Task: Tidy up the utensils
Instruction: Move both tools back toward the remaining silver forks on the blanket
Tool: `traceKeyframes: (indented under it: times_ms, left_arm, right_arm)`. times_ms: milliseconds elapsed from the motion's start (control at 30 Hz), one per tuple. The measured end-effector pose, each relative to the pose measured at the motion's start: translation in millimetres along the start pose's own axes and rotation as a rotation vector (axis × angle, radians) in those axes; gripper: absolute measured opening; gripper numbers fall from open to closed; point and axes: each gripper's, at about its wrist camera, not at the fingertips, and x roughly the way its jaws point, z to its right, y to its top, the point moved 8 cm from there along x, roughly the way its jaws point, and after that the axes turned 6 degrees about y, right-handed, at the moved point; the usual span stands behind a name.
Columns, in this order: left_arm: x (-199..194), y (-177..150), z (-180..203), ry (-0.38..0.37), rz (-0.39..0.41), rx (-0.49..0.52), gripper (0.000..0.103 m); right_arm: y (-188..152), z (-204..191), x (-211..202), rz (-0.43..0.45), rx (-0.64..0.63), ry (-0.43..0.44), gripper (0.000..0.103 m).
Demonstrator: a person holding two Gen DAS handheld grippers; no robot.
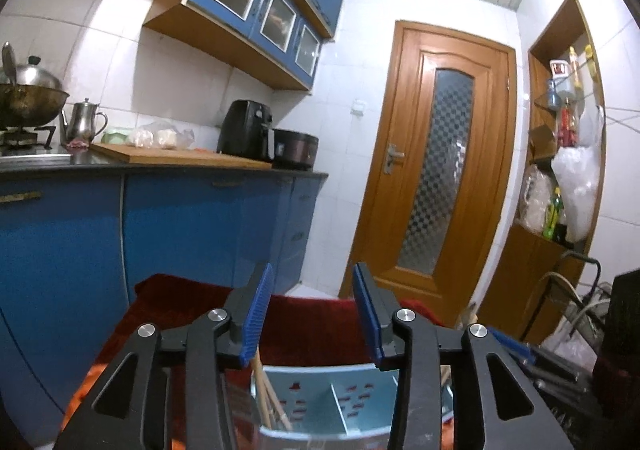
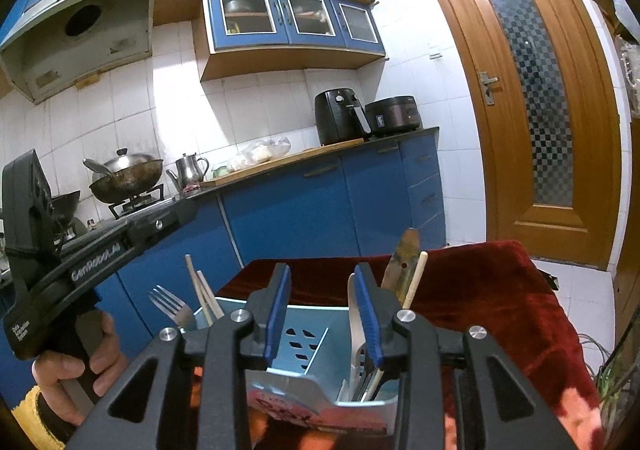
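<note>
While both grippers hang over the pale blue perforated plastic utensil caddy [image 2: 308, 334], neither grasps anything: the left gripper [image 1: 314, 314] and the right gripper [image 2: 322, 314] each show blue ribbed pads parted, with only empty air between them. No earlier frame is at hand to compare. The caddy stands on a dark red cloth [image 2: 480, 302], directly below and just ahead of both sets of jaws.

In the right wrist view, its contents stand upright, long axes near vertical:
- a white plastic utensil [image 2: 354, 314] touching or just behind the right-hand pad;
- a worn metal blade [image 2: 402, 262] and a pale wooden stick [image 2: 416, 278] just right of that pad;
- wooden chopsticks [image 2: 202, 292] and a steel fork [image 2: 170, 304] in the left compartment, nearer the left gripper, which a hand [image 2: 72, 378] carries.

My judgement is that little remains to sort. Any next grasp calls for a descent along the handles.
</note>
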Motion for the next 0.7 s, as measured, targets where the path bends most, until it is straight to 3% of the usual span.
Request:
traceKeyframes:
  times_ms: [700]
  left_arm:
    - [-62.1, -45.8, -13.4, 0.023, -0.267, 0.047, 0.045]
  right_arm:
    - [-23.2, -28.2, -75.0, -0.096, 0.024, -0.047, 0.037]
